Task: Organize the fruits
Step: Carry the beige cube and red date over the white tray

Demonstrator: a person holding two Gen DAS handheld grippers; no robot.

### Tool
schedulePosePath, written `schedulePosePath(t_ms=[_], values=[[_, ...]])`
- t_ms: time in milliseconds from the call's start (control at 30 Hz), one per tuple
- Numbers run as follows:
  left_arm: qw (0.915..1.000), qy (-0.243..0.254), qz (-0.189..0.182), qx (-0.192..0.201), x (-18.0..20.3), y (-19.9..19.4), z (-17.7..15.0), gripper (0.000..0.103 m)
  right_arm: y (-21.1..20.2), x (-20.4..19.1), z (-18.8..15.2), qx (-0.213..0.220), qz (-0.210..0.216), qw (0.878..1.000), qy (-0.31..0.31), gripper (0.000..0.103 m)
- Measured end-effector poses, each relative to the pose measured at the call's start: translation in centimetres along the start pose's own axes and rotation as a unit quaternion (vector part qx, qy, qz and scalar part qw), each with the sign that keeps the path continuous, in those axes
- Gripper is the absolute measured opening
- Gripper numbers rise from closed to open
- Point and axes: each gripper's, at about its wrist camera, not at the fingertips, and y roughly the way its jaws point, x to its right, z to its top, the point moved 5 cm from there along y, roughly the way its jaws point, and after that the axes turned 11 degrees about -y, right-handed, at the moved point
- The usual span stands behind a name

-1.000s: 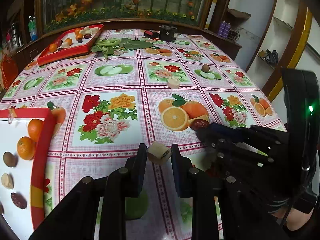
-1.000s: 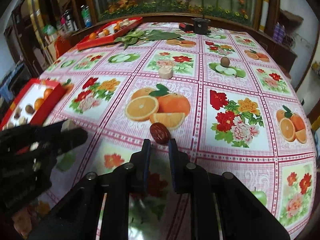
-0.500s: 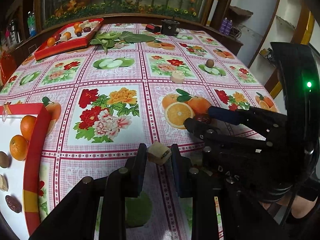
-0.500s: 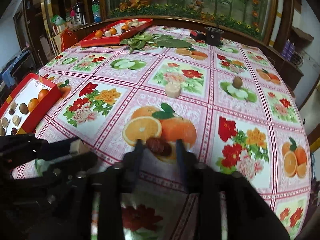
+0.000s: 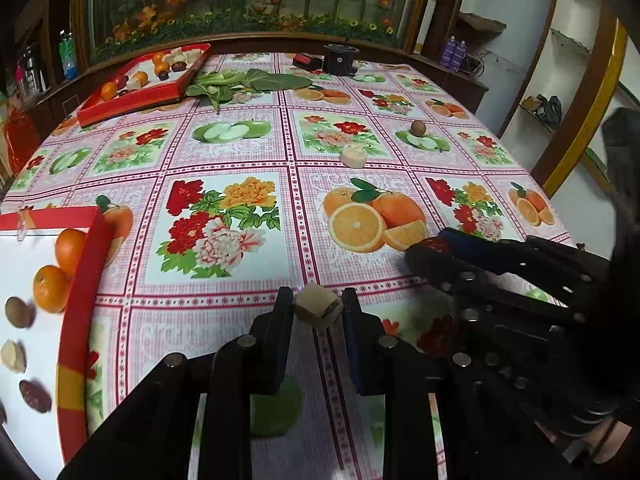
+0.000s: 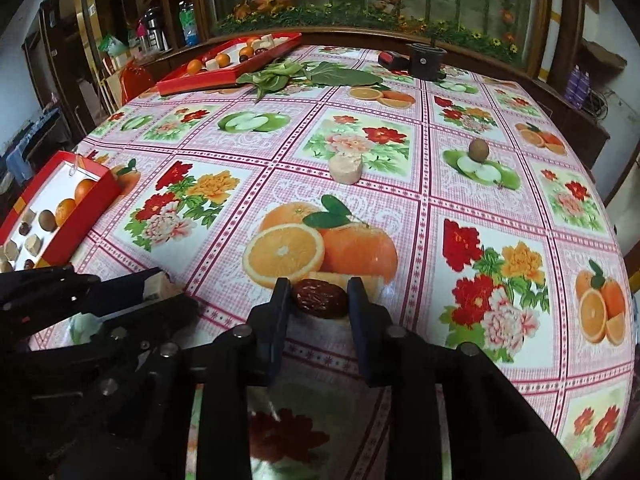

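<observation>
My left gripper (image 5: pixel 316 312) is shut on a pale beige cube-shaped fruit piece (image 5: pixel 318 309), held above the floral tablecloth (image 5: pixel 224 152). My right gripper (image 6: pixel 319 298) has its fingers around a dark red date (image 6: pixel 319 299), touching both sides. The right gripper also shows in the left wrist view (image 5: pixel 434 248); the left one shows in the right wrist view (image 6: pixel 160 284). A red tray (image 5: pixel 86 288) with white floor at near left holds oranges, a brown fruit, a beige piece and a date. A beige round piece (image 6: pixel 346 167) and a brown round fruit (image 6: pixel 478 148) lie on the cloth farther off.
A second red tray (image 5: pixel 140 94) with several fruits sits at the far left, green leaves (image 5: pixel 248 82) beside it. A black cylinder (image 5: pixel 339 59) and a red-black object stand at the far edge. The table edge drops off at right.
My right gripper moved forward around the date and closed on it. My left gripper kept hold of the beige cube and shifted slightly right.
</observation>
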Motion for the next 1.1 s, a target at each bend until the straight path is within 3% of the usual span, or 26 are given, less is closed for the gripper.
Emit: schedulePosePath(t_ms=[500, 767, 1100], values=[[0.999, -0.018, 0.014, 0.039, -0.7, -6.0, -1.3, 0.024, -8.2, -2.4, -1.3, 0.054, -0.014, 0.998, 0.009, 0.031], [0.996, -0.047, 0.041, 0.065, -4.2, -9.1, -1.7, 0.023, -11.7, -5.6, -1.3, 0.078, -0.006, 0.997, -0.01, 0.031], [0.9885, -0.087, 0.085, 0.09, -9.7, -11.7, -1.6, 0.023, -13.0, -10.9, 0.5, 0.102, 0.025, 0.993, -0.051, 0.031]])
